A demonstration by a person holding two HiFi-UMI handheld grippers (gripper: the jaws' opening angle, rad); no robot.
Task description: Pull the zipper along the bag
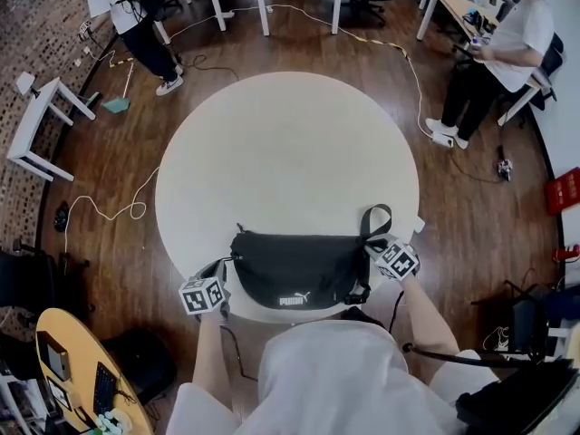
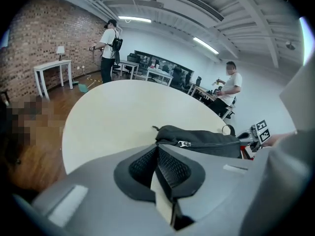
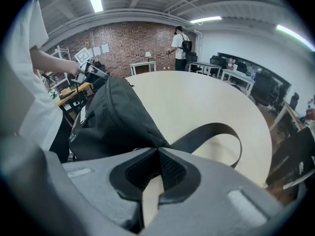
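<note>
A black zip bag [image 1: 294, 268] lies at the near edge of the round cream table [image 1: 281, 143], logo side toward me. Its strap [image 1: 374, 217] loops up at the right end. My left gripper [image 1: 222, 277] is shut and holds nothing, just short of the bag's left end. In the left gripper view the bag [image 2: 206, 140] lies beyond the closed tips, and its metal zipper pull [image 2: 184, 143] rests on top. My right gripper [image 1: 373, 250] is shut, and its tips [image 3: 158, 150] meet the bag's corner where the strap [image 3: 216, 132] starts. Whether fabric is pinched there I cannot tell.
One person [image 1: 127, 16] stands at the far left and another [image 1: 503, 53] at the far right. A white side table [image 1: 41, 120] and floor cables [image 1: 109, 211] lie to the left. A small yellow table [image 1: 82, 370] sits at my near left. Bare tabletop stretches beyond the bag.
</note>
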